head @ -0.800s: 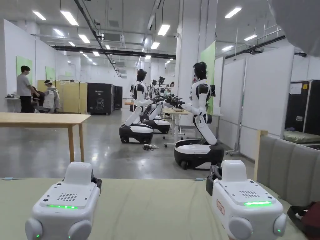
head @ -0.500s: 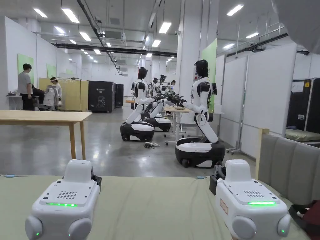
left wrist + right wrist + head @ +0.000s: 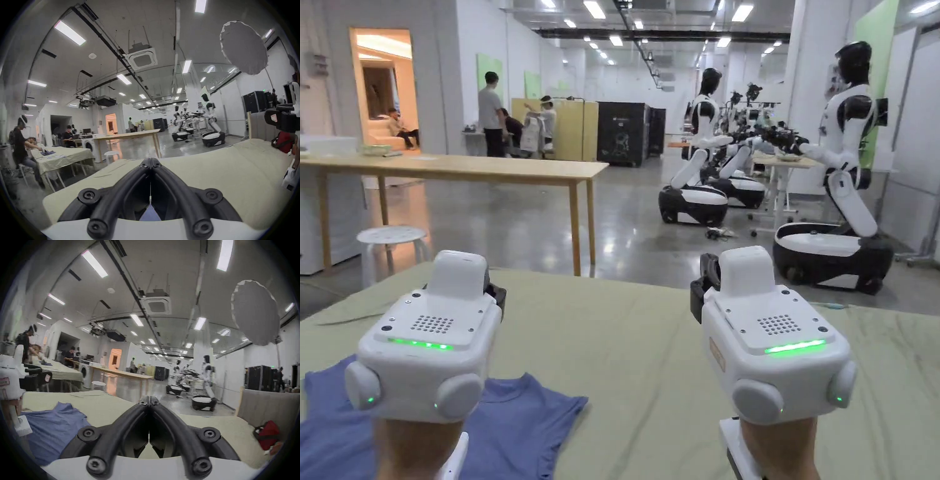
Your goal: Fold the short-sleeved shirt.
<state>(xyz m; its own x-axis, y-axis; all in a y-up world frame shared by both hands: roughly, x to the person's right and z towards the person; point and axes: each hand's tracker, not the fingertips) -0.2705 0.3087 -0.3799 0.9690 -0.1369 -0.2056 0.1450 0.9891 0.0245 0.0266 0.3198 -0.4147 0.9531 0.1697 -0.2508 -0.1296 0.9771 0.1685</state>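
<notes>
While both grippers hang level above the pale green cloth (image 3: 650,350) that covers the near table, neither one holds anything. On the left gripper (image 3: 151,162) the two black jaws are pressed together at their tips with nothing between them, and a sliver of blue fabric shows underneath in its own view. On the right gripper (image 3: 149,400) the jaws are likewise closed tip to tip on nothing, above bare cloth. From the head view the white housing of each tool faces the person, a green light strip glowing on each, with a hand wrapped around each handle below. A blue short-sleeved shirt (image 3: 519,419) lies flat on the cloth at the near left, partly under the left gripper, one sleeve reaching toward the middle of the table; the right gripper is well apart from it on the right. A red bag (image 3: 267,436) sits at the far right edge of the table beside a grey padded panel (image 3: 266,404). Beyond the table stand a long wooden table (image 3: 456,167) and a white stool (image 3: 390,236) on the left, and several white and black humanoid robots (image 3: 844,162) on the right. People (image 3: 490,112) are standing at the far left wall.
</notes>
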